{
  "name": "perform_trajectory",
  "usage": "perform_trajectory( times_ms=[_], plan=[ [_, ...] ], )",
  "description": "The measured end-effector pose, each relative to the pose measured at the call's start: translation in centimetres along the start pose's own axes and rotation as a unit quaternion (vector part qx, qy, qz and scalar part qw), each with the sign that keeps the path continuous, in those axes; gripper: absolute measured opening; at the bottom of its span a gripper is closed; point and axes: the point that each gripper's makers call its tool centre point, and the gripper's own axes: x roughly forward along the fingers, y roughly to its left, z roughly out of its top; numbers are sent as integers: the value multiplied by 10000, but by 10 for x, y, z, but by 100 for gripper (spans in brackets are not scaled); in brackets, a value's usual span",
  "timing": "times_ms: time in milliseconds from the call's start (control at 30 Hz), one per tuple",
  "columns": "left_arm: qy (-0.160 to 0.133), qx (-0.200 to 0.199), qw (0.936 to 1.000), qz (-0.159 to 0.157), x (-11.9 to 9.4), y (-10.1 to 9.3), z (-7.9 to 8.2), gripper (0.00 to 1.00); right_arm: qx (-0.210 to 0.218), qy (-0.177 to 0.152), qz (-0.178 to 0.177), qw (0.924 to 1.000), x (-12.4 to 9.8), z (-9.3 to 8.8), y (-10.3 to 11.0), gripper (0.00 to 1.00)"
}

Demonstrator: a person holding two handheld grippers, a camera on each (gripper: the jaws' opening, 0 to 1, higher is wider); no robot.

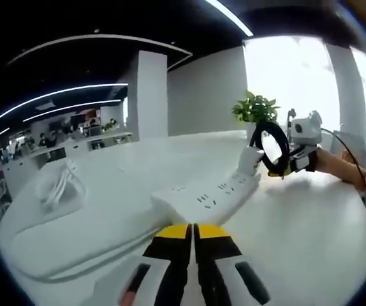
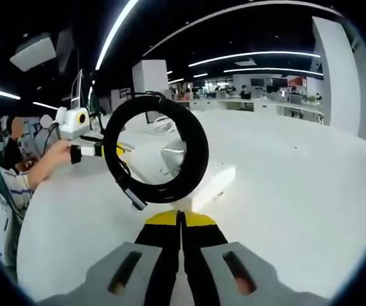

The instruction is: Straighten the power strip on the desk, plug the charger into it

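Left gripper: jaws pressed together, nothing between them. Just beyond its tips lies the power strip, a long white matte bar with socket slots, flat on the smooth white desk. At the strip's far end, the right gripper carries the charger cable.

Right gripper view: jaws narrow, gripping the glossy black coiled cable; white strip behind the coil. Farther off, a potted plant.
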Motion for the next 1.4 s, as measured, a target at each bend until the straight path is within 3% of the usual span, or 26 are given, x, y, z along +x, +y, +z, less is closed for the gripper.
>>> perform_trajectory(
  times_ms=[400, 633, 800, 1200, 1400],
  plan=[
    [41, 132, 9999, 77, -13, -11, -1, 4, 322, 66, -40, 9995, -10, -2, 9, 0],
    [171, 292, 9989, 329, -31, -12, -10, 5, 560, 120, -309, 9979, -25, -5, 4, 0],
    [135, 148, 9982, 568, -46, -13, -16, 5, 723, 25, -392, 9966, -36, -8, 11, 0],
    [66, 51, 9973, 730, -77, -36, -23, 7, 551, 84, -654, 9963, -59, -21, 34, 3],
    [-62, 96, 9949, 1001, -94, -47, -24, 7, 489, 24, -668, 9966, -70, -22, 49, 4]
  ],
)
